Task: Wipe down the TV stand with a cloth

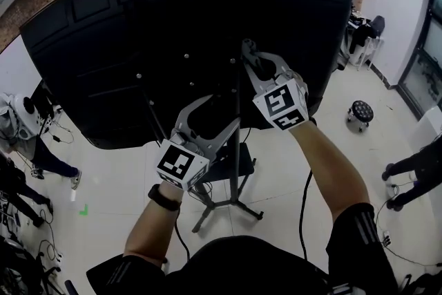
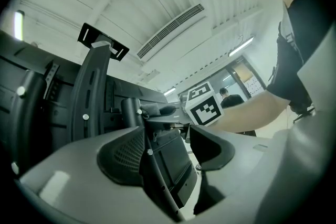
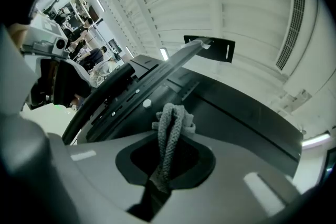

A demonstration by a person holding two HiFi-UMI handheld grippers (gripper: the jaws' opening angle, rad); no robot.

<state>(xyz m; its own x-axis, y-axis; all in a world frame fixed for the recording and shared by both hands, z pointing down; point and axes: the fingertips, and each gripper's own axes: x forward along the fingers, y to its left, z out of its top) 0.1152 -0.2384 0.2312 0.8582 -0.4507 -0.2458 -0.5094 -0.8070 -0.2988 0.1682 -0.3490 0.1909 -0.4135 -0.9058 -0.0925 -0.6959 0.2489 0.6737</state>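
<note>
cloth (image 3: 169, 119) between right tongs (image 3: 170, 161), near stand post (image 1: 237, 148); left tongs (image 2: 167, 149) leftward.

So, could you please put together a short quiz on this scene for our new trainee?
1. True or false: the jaws of the left gripper stand apart.
2. What does the right gripper hold? A. a sponge B. a grey cloth C. a spray bottle
3. Fill in: the head view shows the TV from its ___ side.
Key: 1 true; 2 B; 3 back.
</note>
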